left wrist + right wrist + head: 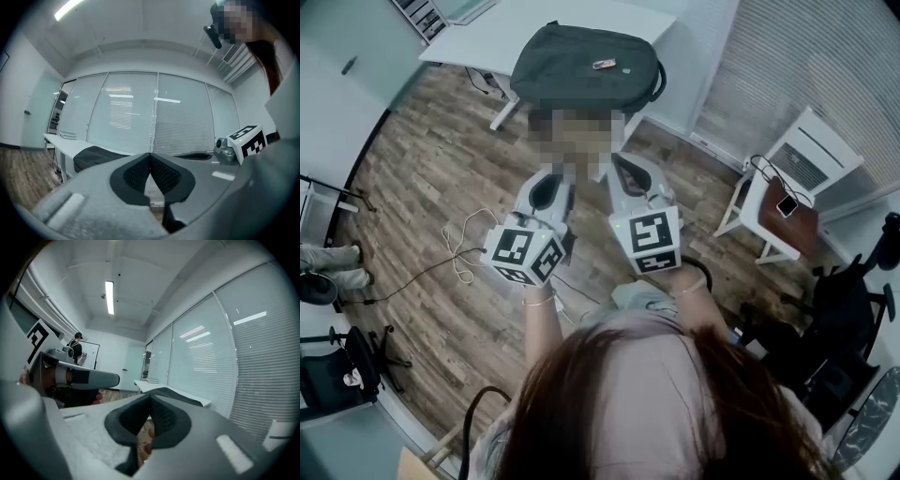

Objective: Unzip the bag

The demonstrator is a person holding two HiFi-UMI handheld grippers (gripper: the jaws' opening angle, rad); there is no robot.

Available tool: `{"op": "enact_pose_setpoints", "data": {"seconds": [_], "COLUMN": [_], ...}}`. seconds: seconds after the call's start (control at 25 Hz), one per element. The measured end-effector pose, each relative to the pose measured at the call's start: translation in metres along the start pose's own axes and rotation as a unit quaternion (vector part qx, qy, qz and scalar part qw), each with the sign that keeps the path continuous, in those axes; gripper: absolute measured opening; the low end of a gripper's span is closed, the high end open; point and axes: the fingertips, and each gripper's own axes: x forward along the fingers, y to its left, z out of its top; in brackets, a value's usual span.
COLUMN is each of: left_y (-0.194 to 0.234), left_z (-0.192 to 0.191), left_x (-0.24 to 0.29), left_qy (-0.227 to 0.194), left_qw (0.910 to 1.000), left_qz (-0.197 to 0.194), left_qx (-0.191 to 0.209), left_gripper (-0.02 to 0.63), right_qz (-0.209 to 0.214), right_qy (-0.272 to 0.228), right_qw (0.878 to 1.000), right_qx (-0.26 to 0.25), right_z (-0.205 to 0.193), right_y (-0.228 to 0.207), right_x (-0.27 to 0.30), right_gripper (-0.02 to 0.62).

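Note:
A dark grey bag (581, 61) lies flat on a white table (487, 37) at the top of the head view, with a small object (603, 65) resting on it. My left gripper (548, 187) and right gripper (628, 183) are held side by side in the air, well short of the table and pointing level toward it. The left gripper (150, 157) has its pads meeting at the tip with nothing between them; the bag (93, 157) shows beyond it. The right gripper (150, 397) is likewise shut and empty, with the bag (176, 394) ahead of it.
A white chair (787, 187) with a phone (787, 205) on its seat stands at the right by the window blinds. Cables (459, 253) trail over the wood floor at the left. Black chairs stand at the lower left and right. A person (75, 350) stands far off.

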Motion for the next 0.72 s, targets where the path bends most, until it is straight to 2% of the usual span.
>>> {"op": "enact_pose_setpoints", "data": {"seconds": [0.32, 0.72], "left_y": [0.011, 0.041], "left_z": [-0.016, -0.038], "left_x": [0.027, 0.053], "left_qy": [0.010, 0.023], "left_qw": [0.9997, 0.9993], "left_qz": [0.020, 0.021], "left_qx": [-0.003, -0.020], "left_gripper": [0.008, 0.008], "right_qz": [-0.004, -0.006], "right_qy": [0.005, 0.019], "right_qw": [1.000, 1.000], "right_qx": [-0.008, -0.005], "right_z": [-0.020, -0.044], "right_y": [-0.027, -0.030], "right_x": [0.031, 0.073], "right_gripper": [0.004, 0.005]}}
